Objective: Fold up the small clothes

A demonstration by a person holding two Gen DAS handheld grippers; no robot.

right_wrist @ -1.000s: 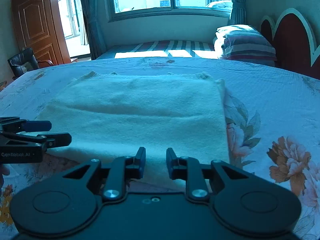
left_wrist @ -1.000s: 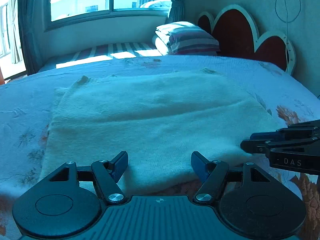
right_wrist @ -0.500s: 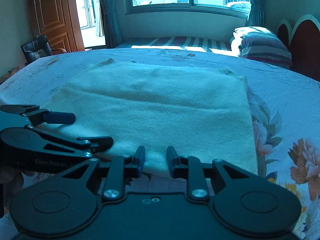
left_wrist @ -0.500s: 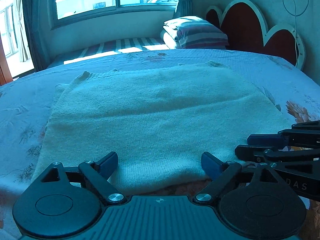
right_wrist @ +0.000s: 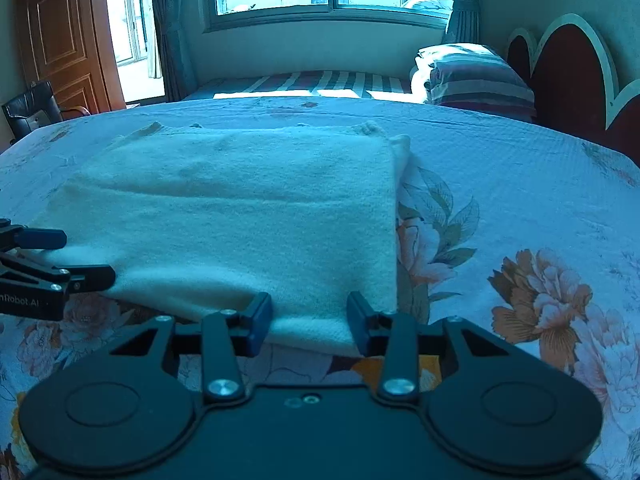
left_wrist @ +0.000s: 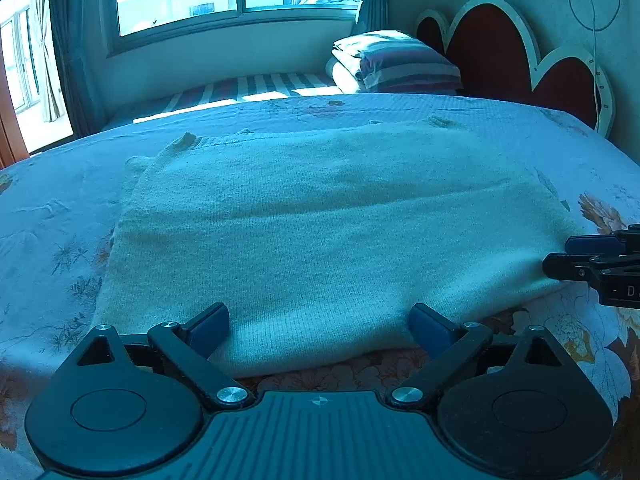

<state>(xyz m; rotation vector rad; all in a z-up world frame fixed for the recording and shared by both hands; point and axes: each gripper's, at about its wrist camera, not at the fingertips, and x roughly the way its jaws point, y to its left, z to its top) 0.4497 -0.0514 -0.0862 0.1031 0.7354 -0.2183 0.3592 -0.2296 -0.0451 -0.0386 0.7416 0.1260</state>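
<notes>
A cream knit garment (left_wrist: 320, 220) lies folded flat on the floral bedspread (left_wrist: 60, 220). My left gripper (left_wrist: 320, 326) sits at the garment's near edge, its jaws wide and still opening. The hem lies loose between its blue pads (left_wrist: 208, 326). In the right wrist view the same garment (right_wrist: 240, 220) fills the middle. My right gripper (right_wrist: 310, 320) is at its near right corner with the jaws opening. The hem lies between the fingers and the pads do not press it. Each gripper shows in the other's view: the right gripper (left_wrist: 558, 256) and the left gripper (right_wrist: 90, 258).
A stack of striped pillows (left_wrist: 400, 64) and a scalloped headboard (left_wrist: 500, 52) stand at the far right of the bed. A window runs behind. A wooden door (right_wrist: 60, 40) and a black chair (right_wrist: 32, 108) are at the far left. Bare bedspread (right_wrist: 520, 184) lies right of the garment.
Both grippers' jaws have spread apart. The right gripper's fingers, narrow on the hem before, have let it go. The garment lies flat as before.
</notes>
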